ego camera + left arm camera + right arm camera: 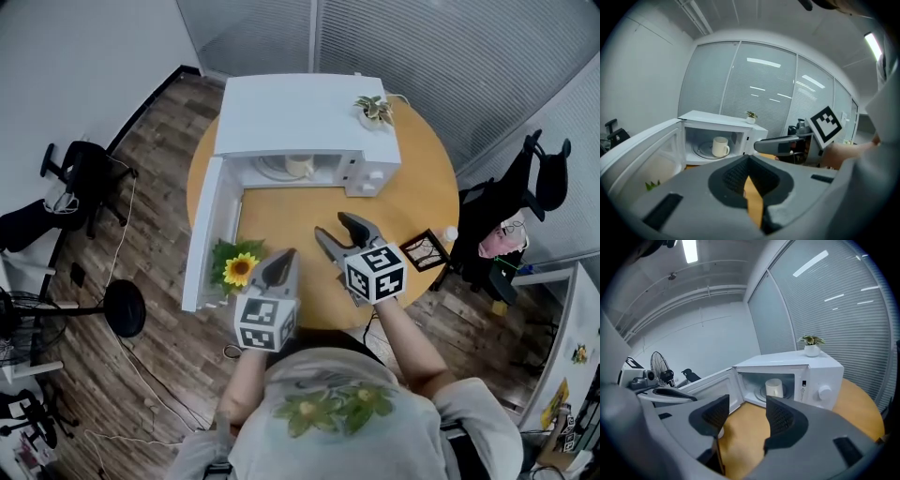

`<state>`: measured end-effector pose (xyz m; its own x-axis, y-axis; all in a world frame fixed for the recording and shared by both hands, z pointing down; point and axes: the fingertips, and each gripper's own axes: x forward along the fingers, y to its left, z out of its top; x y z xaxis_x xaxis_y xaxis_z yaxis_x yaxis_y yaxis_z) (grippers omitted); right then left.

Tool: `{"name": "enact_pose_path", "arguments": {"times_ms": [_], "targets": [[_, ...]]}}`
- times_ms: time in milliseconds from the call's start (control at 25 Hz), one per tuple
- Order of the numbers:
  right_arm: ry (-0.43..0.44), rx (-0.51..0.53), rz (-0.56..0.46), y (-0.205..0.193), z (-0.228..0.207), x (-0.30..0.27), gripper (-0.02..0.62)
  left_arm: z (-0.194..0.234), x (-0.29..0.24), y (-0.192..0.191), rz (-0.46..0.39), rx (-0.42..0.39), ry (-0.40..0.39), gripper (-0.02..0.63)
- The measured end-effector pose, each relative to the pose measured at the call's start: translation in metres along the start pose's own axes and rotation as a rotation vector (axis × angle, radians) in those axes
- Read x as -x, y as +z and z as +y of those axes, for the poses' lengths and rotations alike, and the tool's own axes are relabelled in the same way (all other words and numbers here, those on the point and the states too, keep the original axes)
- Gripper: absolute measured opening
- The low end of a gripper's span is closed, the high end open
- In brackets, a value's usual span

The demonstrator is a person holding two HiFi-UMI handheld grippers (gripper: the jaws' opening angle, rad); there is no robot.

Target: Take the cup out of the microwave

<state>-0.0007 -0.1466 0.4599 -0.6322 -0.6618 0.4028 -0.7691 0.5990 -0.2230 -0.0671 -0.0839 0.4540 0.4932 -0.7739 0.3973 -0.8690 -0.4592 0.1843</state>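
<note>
- Noted left gripper [280,258] nearest the person, well short of the microwave [305,117], off the free end of its door [208,239]; jaws clenched pad to pad, nothing held.
- Noted right gripper [338,228] slightly further out, in front of the microwave's mouth and well clear of the cavity; jaws released, with only bare table [281,211] visible between them.
- Logged a sunflower [239,269] beside the microwave door's inner face, near its free end and just beside the left gripper.
- Logged a small picture frame [427,250] lying at the table edge, to the front right of the microwave and well apart from it.
- Confirmed the door wide open, hinged on the microwave's left side and projecting toward the person.
- Located the cup [720,146] upright inside the microwave cavity, resting on the glass turntable [703,150], handle turned toward the control-panel side; untouched by either gripper.
- Recorded a small potted plant [375,111] on top of the microwave, above the control-panel end.
</note>
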Motion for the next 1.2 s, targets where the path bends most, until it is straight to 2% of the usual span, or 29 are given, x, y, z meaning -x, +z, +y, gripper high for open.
{"name": "enact_pose_path", "arguments": {"times_ms": [480,760,1200], "targets": [[-0.002,0.059,0.040,0.012,-0.039,-0.072,0.256,0.013,-0.047,-0.005,0.011,0.082,0.005,0.003],[-0.041,0.081,0.034,0.015,-0.064,-0.118,0.252,0.024,-0.067,-0.007,0.027,0.101,0.013,0.003],[-0.112,0.104,0.097,-0.004,-0.096,-0.174,0.192,0.031,-0.082,-0.006,0.039,0.109,0.006,0.003]]}}
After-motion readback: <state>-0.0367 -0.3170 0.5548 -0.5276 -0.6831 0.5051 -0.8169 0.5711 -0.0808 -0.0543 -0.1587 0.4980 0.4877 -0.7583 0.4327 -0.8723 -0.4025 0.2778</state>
